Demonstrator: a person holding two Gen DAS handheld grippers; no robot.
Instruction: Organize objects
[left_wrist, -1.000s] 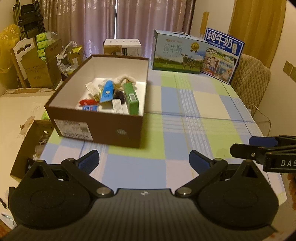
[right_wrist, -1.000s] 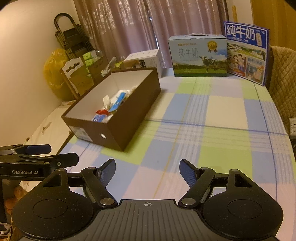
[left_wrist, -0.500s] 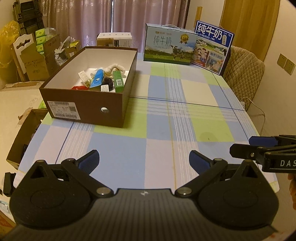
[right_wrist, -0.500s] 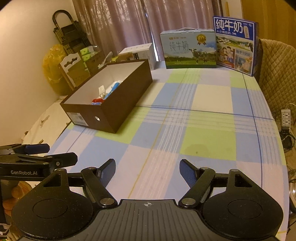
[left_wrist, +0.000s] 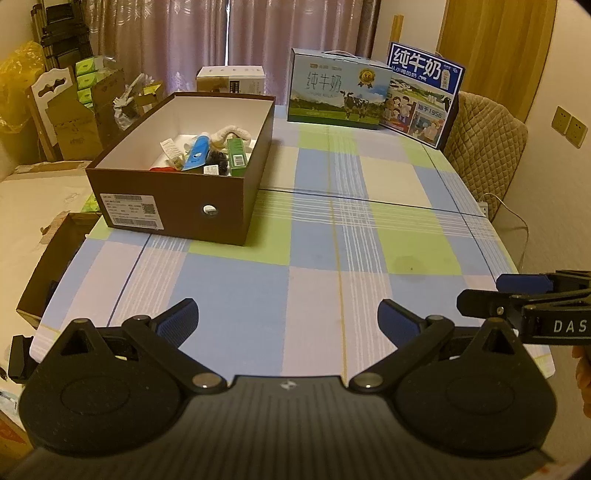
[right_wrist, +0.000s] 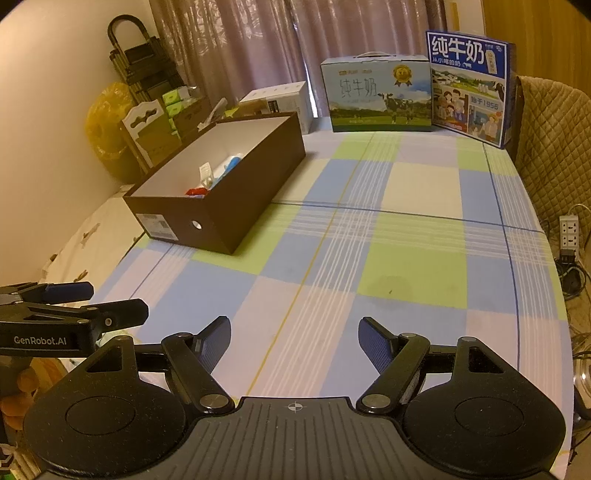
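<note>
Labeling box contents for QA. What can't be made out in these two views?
- Right wrist: the box's near wall hides most items inside; only a few tops show.
- Left wrist: the label print is too small to read.
- Left wrist: the right gripper is cut off by the frame edge.
- Both: the table's near edge is hidden behind the gripper bodies.

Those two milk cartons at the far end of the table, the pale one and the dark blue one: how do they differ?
The pale carton is wider than tall, shows cows on a green meadow, and has a carry handle on top. The dark blue carton stands taller, shows a cartoon family under large white characters, and no handle shows. The pale carton faces the camera squarely; the dark blue one is angled. Both stand upright on the checked tablecloth.
</note>
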